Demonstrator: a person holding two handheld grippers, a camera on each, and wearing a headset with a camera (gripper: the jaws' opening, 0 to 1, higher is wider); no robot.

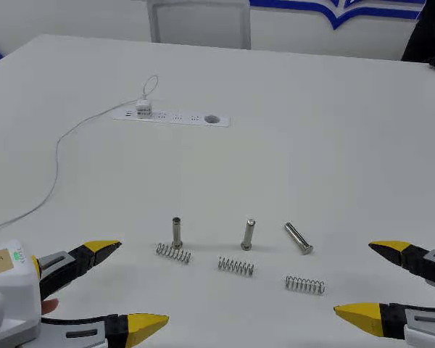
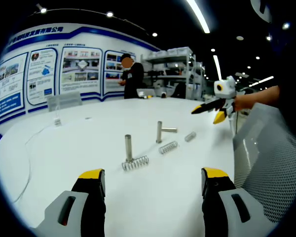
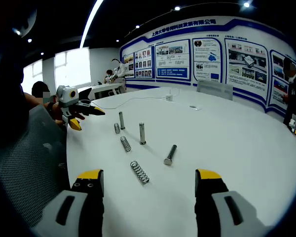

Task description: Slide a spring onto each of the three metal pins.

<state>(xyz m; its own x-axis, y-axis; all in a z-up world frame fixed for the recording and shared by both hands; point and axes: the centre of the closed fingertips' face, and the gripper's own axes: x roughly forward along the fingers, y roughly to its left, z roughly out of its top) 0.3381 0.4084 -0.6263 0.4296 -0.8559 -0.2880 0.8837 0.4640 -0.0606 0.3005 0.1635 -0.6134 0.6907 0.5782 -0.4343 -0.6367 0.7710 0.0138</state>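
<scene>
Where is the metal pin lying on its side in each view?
Head view: lying pin, right of the middle pin.
Left gripper view: lying pin at centre, just behind the middle pin.
Right gripper view: lying pin at centre, nearest pin.
Shared landmark: the spring beside it.

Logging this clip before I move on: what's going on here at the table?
A person holds a gripper in each hand over a white table. The left gripper and right gripper are both open and hold nothing. In the head view, the left pin and middle pin stand upright, and the right pin lies on its side. The left spring, middle spring and right spring lie loose in front of them. No spring is on a pin yet.
</scene>
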